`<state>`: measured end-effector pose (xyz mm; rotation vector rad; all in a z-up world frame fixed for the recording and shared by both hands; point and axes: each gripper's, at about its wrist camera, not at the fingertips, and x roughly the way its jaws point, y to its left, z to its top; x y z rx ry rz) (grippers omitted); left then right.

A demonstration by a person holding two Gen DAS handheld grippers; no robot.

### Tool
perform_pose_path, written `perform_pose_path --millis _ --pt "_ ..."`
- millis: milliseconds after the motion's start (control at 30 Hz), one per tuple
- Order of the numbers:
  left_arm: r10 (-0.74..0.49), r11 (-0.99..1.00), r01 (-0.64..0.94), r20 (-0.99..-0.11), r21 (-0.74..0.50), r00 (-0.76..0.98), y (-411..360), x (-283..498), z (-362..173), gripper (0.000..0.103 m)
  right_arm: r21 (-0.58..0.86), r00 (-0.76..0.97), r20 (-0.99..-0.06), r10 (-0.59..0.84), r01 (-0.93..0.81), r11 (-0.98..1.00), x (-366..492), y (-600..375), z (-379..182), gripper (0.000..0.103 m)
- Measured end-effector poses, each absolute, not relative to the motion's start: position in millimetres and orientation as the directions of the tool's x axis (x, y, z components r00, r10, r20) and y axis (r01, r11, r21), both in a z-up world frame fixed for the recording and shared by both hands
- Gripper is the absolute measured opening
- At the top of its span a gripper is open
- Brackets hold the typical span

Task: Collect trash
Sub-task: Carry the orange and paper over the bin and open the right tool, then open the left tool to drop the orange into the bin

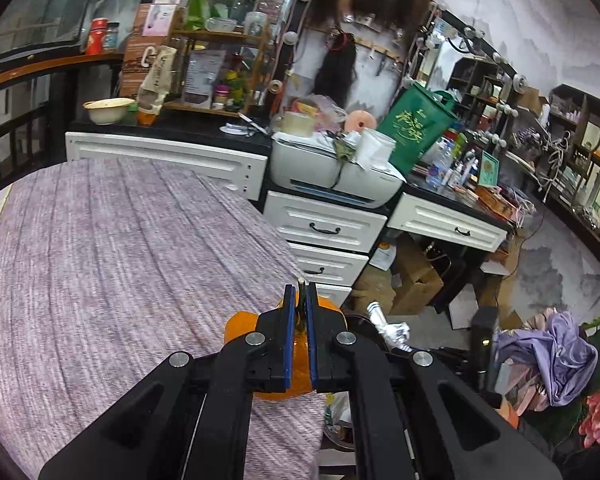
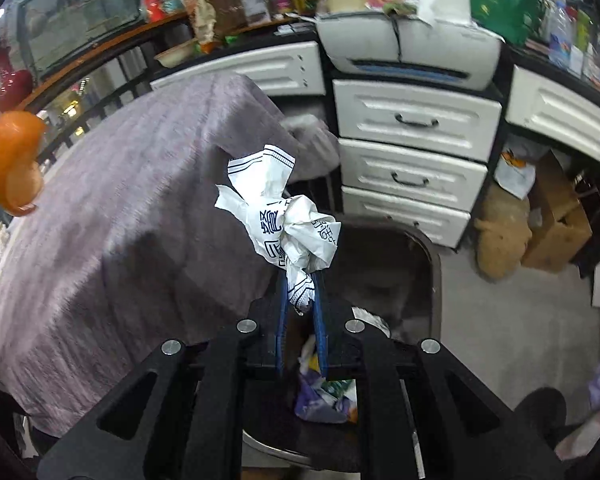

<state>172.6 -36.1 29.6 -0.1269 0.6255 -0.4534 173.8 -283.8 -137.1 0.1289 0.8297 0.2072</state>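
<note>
1. Cluttered room: white drawer units (image 2: 416, 120) and a printer (image 1: 340, 176) stand along the back wall, and a table under a grey-purple cloth (image 1: 120, 260) fills the left of both views.

2. Your left gripper (image 1: 300, 320) has its jaws pressed together on the thin stem of an orange peel (image 1: 240, 326). The peel hangs under the fingers, over the right edge of the table.

3. Your right gripper (image 2: 302, 300) pinches a crumpled white wrapper with dark print (image 2: 284, 216), which sticks up beyond the fingertips.

4. Below and just past the right gripper sits a dark bin (image 2: 428, 264) on the floor, off the table's right edge. Other scraps (image 2: 324, 396) already lie inside it.

5. The step in hand appears to be carrying both pieces to the bin. Centre the wrapper over the bin's mouth before you spread the jaws; it is light and may drift, so let go low, inside the rim.

6. Bring the peel clear of the table's edge and over the mouth too. The hold on the stem looks slight, so move steadily without jerking.

7. Empty one gripper at a time so the two do not crowd each other above the opening.
</note>
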Motion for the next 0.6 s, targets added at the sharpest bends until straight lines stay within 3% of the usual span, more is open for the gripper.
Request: perform_pose_path --millis 200,267,333,400,600 --pt "-0.474 0.878 0.414 -0.553 -0.24 0.685 -66 170 25 0.006 0.191 0.613 -0.771 0.176 -0.043 0.981 174 -310 -183 0.013" --pt "-0.485 0.871 0.428 -0.557 -0.241 0.674 -76 171 23 0.006 0.196 0.592 -0.788 0.171 -0.024 0.98 172 -315 -197 0.018" --pt "-0.496 0.864 0.44 -0.56 -0.245 0.664 -85 171 22 0.006 0.195 0.577 -0.801 0.158 0.002 0.981 169 -319 -206 0.032" --pt "-0.508 0.856 0.455 -0.565 -0.246 0.65 -96 171 20 0.006 0.21 0.579 -0.801 0.151 0.035 0.977 164 -326 -207 0.069" --pt "-0.54 0.832 0.493 -0.576 -0.255 0.614 -124 172 12 0.006 0.254 0.66 -0.739 0.131 0.093 0.963 141 -345 -179 0.084"
